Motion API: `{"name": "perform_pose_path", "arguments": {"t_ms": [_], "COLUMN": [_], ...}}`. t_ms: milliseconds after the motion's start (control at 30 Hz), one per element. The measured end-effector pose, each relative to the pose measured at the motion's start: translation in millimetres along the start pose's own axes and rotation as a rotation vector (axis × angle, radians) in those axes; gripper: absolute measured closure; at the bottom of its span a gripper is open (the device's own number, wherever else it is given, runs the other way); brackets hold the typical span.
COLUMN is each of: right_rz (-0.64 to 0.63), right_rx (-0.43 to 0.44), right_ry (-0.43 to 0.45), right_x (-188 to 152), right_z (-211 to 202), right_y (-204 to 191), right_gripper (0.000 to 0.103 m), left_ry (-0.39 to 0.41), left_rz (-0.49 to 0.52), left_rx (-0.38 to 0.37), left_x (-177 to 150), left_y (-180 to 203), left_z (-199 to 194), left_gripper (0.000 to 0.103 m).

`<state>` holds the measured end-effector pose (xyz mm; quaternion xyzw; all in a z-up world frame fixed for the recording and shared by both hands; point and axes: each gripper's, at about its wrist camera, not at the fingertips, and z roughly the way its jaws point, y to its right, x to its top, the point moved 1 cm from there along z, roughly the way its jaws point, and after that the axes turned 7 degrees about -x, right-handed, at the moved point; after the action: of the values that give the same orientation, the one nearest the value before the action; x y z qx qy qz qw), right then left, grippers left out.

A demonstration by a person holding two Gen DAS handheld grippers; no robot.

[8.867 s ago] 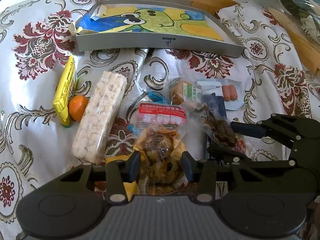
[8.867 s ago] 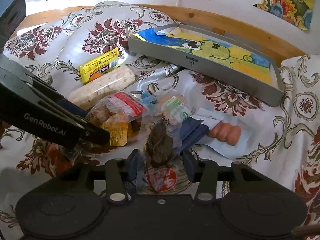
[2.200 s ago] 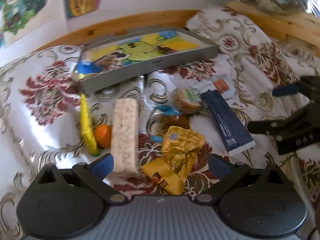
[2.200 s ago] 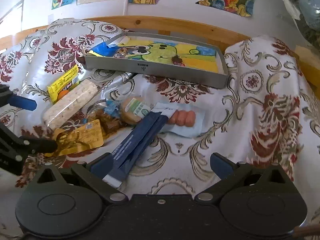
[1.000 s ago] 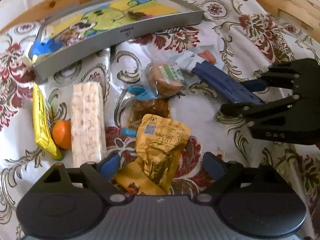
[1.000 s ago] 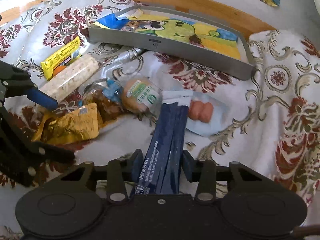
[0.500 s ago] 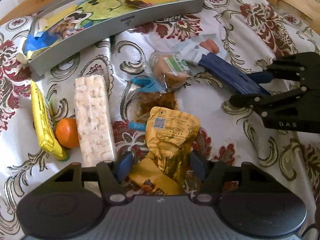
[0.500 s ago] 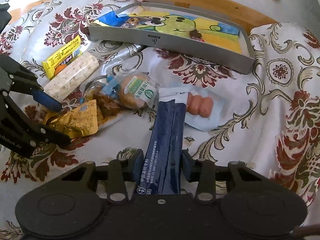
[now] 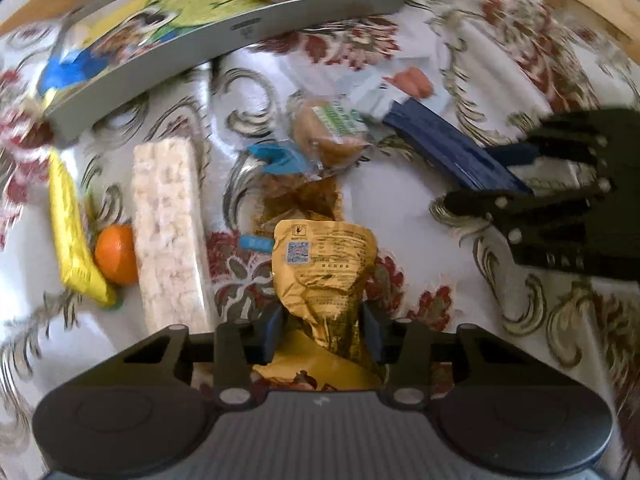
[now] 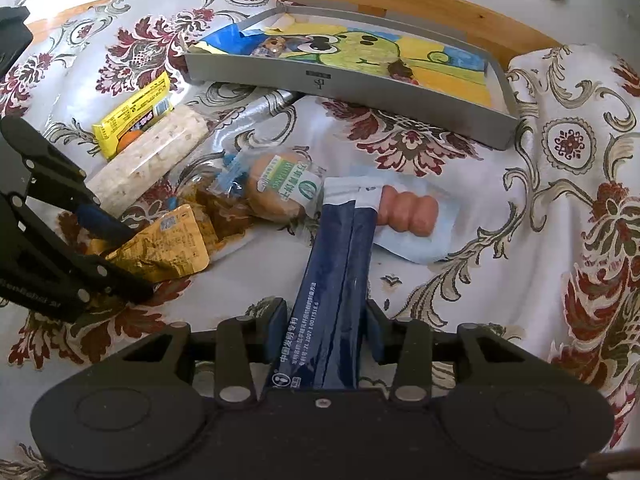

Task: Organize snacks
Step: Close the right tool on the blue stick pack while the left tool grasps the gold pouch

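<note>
My left gripper (image 9: 323,330) has just closed from wide open onto the gold pouch (image 9: 322,264), which lies on the cloth (image 9: 400,200). My right gripper (image 10: 325,326) still pinches the blue pack (image 10: 332,276). Both seem ready to lift to the tray (image 10: 360,84), though the left view is blurred.

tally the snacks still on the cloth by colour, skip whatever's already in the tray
Yellow or gold: 2 (yellow bar, gold pouch)
Orange: 1 (orange)
White or pale: 2 (rice cracker pack, sausage pack)
Brown: 2 (bun, brown snack bag)
Dark blue: 1 (blue stick pack)
Total: 8
</note>
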<state>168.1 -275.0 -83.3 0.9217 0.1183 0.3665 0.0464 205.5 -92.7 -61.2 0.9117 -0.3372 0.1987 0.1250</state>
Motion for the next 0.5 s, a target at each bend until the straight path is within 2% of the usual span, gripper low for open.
{"name": "perform_pose_path", "arguments": {"t_ms": [133,300,400,467,500], "right_rz": [-0.012,-0.027,-0.042,-0.065,-0.073], "right_rx": [0.010,0.023,0.005,-0.025,-0.036], "right_ry": [0.003,-0.002,0.005,0.022,0.031], "right_x": [0,0,-1,-2,-2], "right_z": [-2,-4,-1,1,1], "right_y": [-2,-4,-5,-8,-9], "right_gripper": [0.063,0.065,0.059,0.050,0.051], "left_ry": [0.030,0.068,0.088,0.101,0.104], "left_rz": [-0.164,-0.317,-0.360,-0.371,-0.374], "left_rx": [0.027,0.044,0.053,0.068,0.072], "left_x": [-4,-12,-15,-17,-18], "left_y": [-1,0,0,-1,-1], "left_z": [-5,-11,-13,-14,-14], "left_gripper": [0.059,0.059,0.059,0.060,0.060]}}
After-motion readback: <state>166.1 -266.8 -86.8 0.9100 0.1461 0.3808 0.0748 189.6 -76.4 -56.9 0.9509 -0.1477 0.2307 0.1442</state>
